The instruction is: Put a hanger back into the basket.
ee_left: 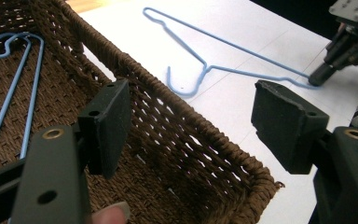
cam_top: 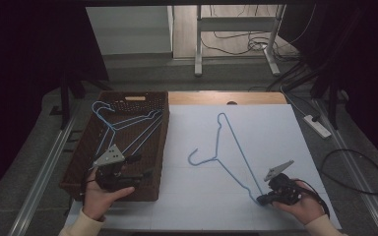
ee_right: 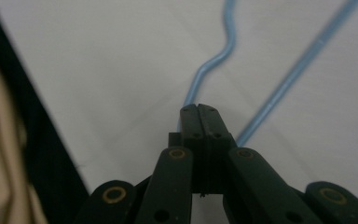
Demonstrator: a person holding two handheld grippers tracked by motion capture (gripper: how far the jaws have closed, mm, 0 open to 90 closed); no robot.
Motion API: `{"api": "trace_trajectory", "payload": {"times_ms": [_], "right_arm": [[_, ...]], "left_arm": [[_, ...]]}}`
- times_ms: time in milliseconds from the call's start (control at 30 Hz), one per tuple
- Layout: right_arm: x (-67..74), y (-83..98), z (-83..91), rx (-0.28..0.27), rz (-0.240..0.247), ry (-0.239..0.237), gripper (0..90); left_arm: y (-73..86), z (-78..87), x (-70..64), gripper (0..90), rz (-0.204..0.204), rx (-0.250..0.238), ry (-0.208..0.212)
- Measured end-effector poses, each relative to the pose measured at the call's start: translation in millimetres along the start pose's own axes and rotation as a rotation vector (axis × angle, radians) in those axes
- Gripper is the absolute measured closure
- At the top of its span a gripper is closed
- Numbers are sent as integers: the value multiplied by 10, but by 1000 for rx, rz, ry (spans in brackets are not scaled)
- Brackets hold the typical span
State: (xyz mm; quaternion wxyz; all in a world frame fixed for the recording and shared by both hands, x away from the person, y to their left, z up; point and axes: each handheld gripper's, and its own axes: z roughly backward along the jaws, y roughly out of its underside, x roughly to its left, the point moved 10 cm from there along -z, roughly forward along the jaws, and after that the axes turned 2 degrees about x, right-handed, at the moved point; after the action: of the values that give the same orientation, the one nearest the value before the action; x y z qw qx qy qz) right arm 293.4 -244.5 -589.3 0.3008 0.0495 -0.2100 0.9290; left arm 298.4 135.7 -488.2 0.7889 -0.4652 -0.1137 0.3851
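Note:
A blue wire hanger (cam_top: pixel 239 146) lies on the white table cover (cam_top: pixel 275 128), hook toward the basket. My right gripper (cam_top: pixel 262 199) is at the hanger's near corner, shut on the wire; in the right gripper view the wire (ee_right: pixel 223 51) runs out from between the closed jaws (ee_right: pixel 199 109). My left gripper (cam_top: pixel 140 166) stands open above the near right corner of the brown wicker basket (cam_top: pixel 163 142), nothing between its fingers (ee_left: pixel 116 116). Two more blue hangers (cam_top: pixel 128 124) lie inside the basket. In the left gripper view the table hanger (ee_left: pixel 242 46) and the right gripper (ee_left: pixel 320 74) are beyond the basket rim (ee_left: pixel 182 112).
The basket sits on the table's left side, its far wall near the back edge. A strip of bare wood (cam_top: pixel 226 98) runs behind the white cover. A power strip (cam_top: pixel 317 125) and cables (cam_top: pixel 354 169) lie on the floor to the right.

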Motion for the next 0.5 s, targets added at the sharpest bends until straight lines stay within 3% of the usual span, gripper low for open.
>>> {"api": "trace_trajectory", "payload": {"times_ms": [133,300,500], "right_arm": [[212,-44,-85,-13,29,-51,900],[475,-144,-216,-18,106,-120,900],[614,-267,-310,-17,141,-147,900]], "left_arm": [[-1,0,-1,293,-1,0,0],[-4,4,1,294,-1,-2,-1],[3,-6,6,294,2,1,-1]]}}
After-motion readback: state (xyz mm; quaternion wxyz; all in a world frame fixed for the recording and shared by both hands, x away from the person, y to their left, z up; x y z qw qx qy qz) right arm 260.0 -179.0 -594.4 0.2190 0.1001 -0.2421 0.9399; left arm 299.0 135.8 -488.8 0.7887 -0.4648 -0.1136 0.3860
